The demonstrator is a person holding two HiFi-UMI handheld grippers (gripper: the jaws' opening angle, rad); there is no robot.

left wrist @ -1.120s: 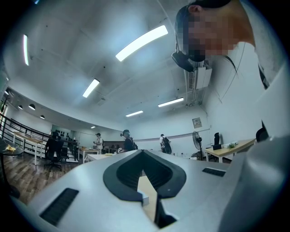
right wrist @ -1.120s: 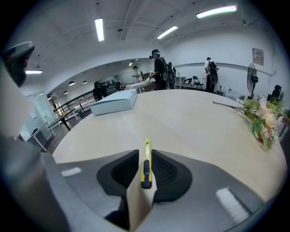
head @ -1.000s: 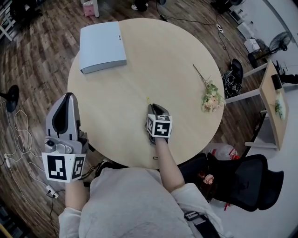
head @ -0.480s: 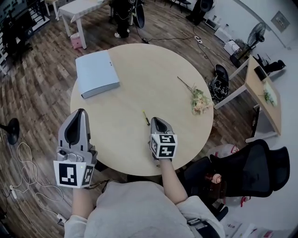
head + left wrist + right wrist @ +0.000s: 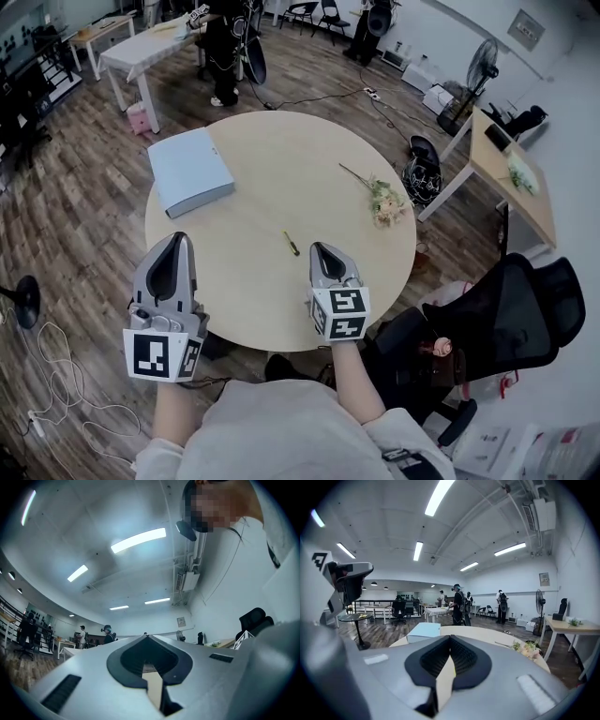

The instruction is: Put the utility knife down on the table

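The knife (image 5: 292, 243) is lying on the table (image 5: 281, 169), at eleven o'clock from the right gripper (image 5: 324, 249), so placing seems done. That one and the left gripper (image 5: 175, 240) are both sitting closed, holding nothing. Next is probably just keeping clear.

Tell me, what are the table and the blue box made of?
The table looks like wood or a wood-look laminate: it is pale tan, smooth and matte, with no clear grain showing. The box is probably cardboard or plastic: it has flat, pale blue, matte faces with crisp edges, but I can't tell which.
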